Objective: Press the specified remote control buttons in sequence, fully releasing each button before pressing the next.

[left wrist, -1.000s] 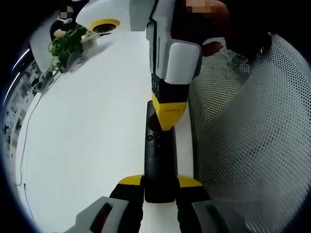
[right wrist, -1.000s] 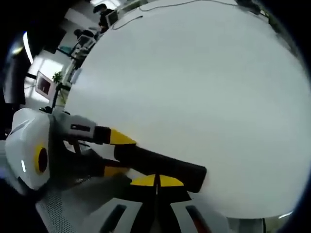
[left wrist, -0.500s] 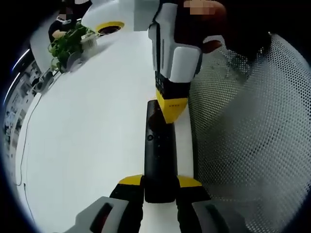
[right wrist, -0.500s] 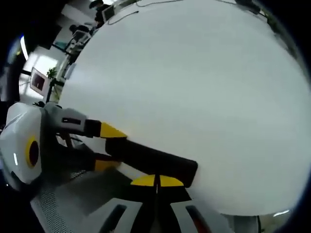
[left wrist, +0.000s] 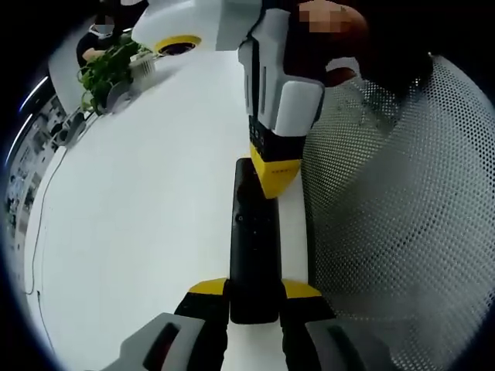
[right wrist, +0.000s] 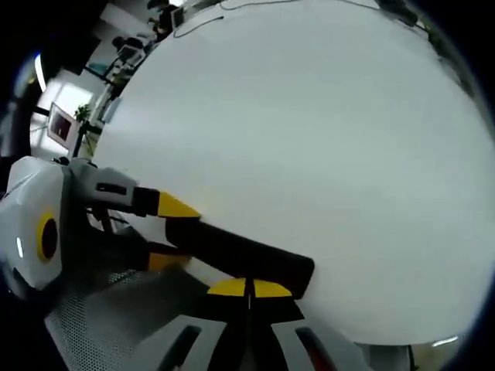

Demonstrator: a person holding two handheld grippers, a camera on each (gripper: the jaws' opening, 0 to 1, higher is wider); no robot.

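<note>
The right gripper, jaws together with yellow tips, touches the near end of a black remote control on a white desk. At nine o'clock, the left gripper clamps the remote's far end.

The left gripper has 2 yellow-tipped jaws on black arms, with grey-white housing behind them; in the right gripper view its white shell carries a round yellow ring around a dark centre. The right gripper has the same yellow tips, a black section with small markings, and a glossy white and grey body.
</note>
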